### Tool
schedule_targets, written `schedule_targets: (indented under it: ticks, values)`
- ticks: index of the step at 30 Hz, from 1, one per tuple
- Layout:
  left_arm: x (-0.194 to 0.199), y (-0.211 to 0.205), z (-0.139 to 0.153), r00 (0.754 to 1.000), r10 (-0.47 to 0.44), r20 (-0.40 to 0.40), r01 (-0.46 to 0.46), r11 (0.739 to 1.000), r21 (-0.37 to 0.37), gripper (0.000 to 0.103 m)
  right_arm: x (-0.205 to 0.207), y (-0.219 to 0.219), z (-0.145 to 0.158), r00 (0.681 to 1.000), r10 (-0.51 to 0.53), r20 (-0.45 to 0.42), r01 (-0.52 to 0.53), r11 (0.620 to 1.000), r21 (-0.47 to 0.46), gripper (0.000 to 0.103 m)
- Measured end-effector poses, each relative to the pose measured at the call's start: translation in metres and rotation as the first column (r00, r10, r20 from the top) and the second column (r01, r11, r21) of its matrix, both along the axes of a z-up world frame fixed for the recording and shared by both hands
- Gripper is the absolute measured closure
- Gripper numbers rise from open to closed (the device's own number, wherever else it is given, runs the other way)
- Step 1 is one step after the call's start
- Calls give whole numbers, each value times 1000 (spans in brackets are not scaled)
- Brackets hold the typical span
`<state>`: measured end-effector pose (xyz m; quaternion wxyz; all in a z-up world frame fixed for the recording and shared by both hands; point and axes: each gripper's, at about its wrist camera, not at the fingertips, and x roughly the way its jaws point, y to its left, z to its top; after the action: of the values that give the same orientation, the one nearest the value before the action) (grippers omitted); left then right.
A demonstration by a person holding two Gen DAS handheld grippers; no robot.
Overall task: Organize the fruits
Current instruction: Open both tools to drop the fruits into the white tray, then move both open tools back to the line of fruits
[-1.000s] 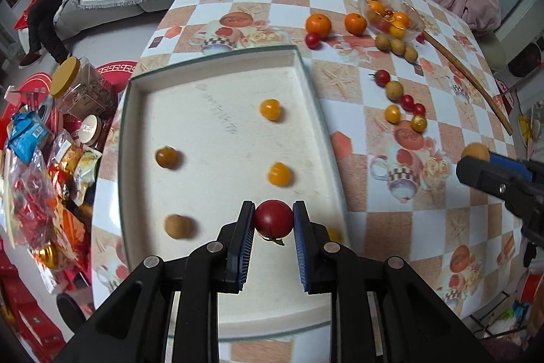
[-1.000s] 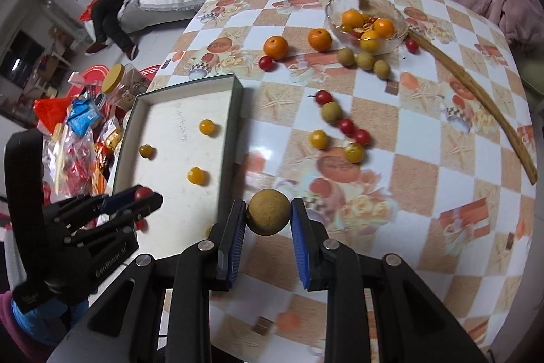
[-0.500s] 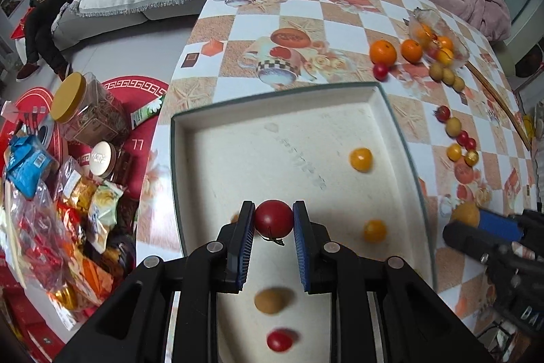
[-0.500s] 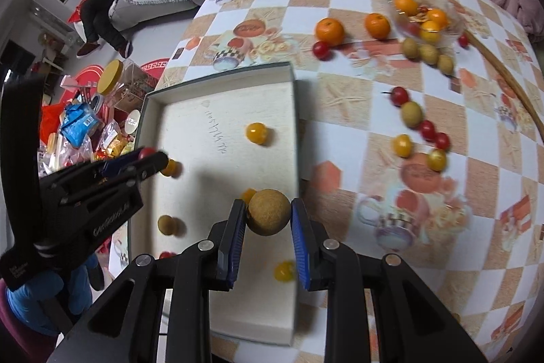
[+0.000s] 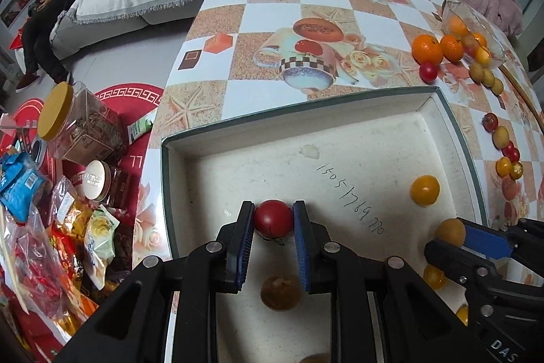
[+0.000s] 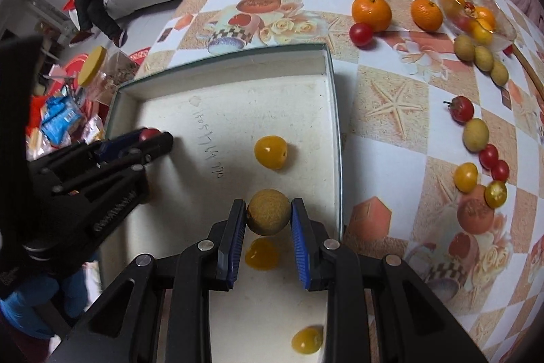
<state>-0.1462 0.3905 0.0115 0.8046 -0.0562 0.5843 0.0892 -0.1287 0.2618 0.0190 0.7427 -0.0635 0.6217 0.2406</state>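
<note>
My left gripper (image 5: 273, 221) is shut on a red cherry tomato (image 5: 273, 218) and holds it over the left part of the white tray (image 5: 210, 138). My right gripper (image 6: 268, 216) is shut on a brown longan (image 6: 268, 216) over the tray's right side (image 6: 335, 111); it also shows in the left wrist view (image 5: 450, 232). A yellow tomato (image 6: 271, 152), another yellow tomato (image 6: 261, 254) and a brown longan (image 5: 280, 292) lie in the tray. My left gripper shows at the left of the right wrist view (image 6: 149, 138).
Loose oranges (image 6: 371, 12), red and yellow tomatoes (image 6: 465, 176) and longans (image 6: 476, 133) lie on the checked tablecloth right of the tray. A glass bowl (image 6: 476, 12) of fruit stands at the far right. Snack bags and a jar (image 5: 78, 125) sit on the floor to the left.
Both grippers moved leftward and lower over the tray, still holding their fruits. The right gripper came from over the tablecloth to above the tray's right part.
</note>
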Motion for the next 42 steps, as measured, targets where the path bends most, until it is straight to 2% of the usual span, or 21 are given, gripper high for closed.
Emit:
schedule_targets:
  ticks: [3,5,6,7,8,10,14,18,20,26,32,36,38,42]
  values:
    - [1,-2,0,1000,-24,3,24,999,24,78,-1,2,-6,1000,15,8,-15,1000,-15,74]
    - [0,-3,0,999,-34,3,34,999,33,74,-4,5,-5,999,42,26,-41,999,-26,69]
    - [0,-2,0,1000,-30,3,30,999,41,67,-5,6,-5,998,52,28,-51,998,-24,66]
    - [0,0,1,1000,-21,4,21,999,44,37,-6,7,-4,998,61,28,-60,998,-22,57]
    - [-2,3,3,1000,-5,26,3,999,42,27,-8,8,-4,997,67,30,-66,997,-27,48]
    - [-4,4,8,999,4,54,-6,999,37,27,-12,7,1,996,76,37,-76,997,-11,46]
    - [-4,4,6,999,5,33,-6,999,43,27,-18,-1,13,995,82,59,-84,996,20,32]
    - [-5,-3,12,999,-4,38,2,999,49,27,-25,-24,31,995,59,85,-65,996,64,27]
    - [-4,-12,17,999,-20,46,17,999,50,27,-25,-39,38,994,24,109,-31,998,55,25]
    - [6,-54,34,993,-93,78,90,995,36,27,-9,-102,42,983,-138,118,135,990,32,25]
    - [22,-108,50,976,-180,122,181,983,3,27,18,-169,28,948,-295,119,299,954,-18,25]
    - [35,-144,55,963,-233,136,237,971,-14,27,31,-187,17,937,-323,135,330,943,-33,27]
    - [41,-157,54,958,-253,137,257,966,-15,27,38,-191,12,937,-322,135,328,944,-25,39]
    - [51,-172,51,956,-264,129,267,964,-7,27,46,-189,2,945,-299,131,302,953,-6,46]
